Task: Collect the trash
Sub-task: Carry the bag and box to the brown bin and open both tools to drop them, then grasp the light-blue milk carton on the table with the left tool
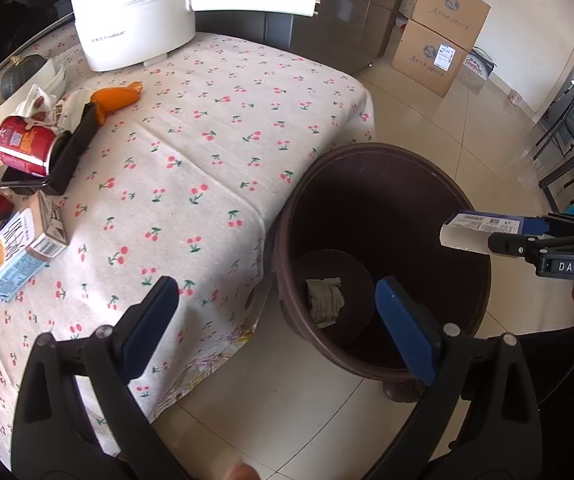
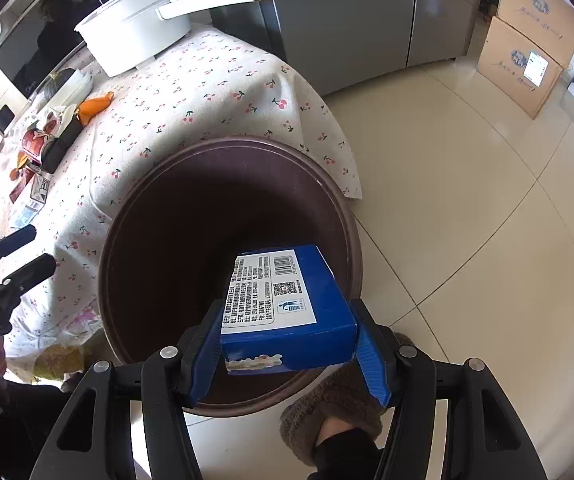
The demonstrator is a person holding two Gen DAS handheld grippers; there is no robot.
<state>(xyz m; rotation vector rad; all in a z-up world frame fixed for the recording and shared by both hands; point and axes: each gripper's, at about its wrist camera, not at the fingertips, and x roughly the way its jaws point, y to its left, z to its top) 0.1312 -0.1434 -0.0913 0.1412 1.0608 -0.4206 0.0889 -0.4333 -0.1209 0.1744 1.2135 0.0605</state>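
The blue carton [image 2: 287, 308] is flat and rectangular, its upper face carrying a white label with rows of small print, a barcode and a QR code; the near end looks torn, showing a ragged white edge. The right gripper [image 2: 289, 344] clamps it from both sides, blue pads pressed against the carton's edges, and holds it in the air over the open mouth of the dark brown bin [image 2: 143, 200]. The bin stands on the tiled floor just beside the table's corner, where the cherry-print tablecloth [image 2: 207, 92] hangs down.

The left wrist view looks down into the bin [image 1: 367, 156] and shows a crumpled pale wrapper [image 1: 324, 300] lying on its bottom, something the right wrist view hides in shadow behind the carton. It also shows more rubbish on the table: a red can [image 1: 23, 146] on its side, a light blue carton [image 1: 11, 260] and an orange wrapper [image 1: 117, 98]. The left gripper [image 1: 277, 322] hangs spread wide with nothing between its pads, over the table edge and the bin
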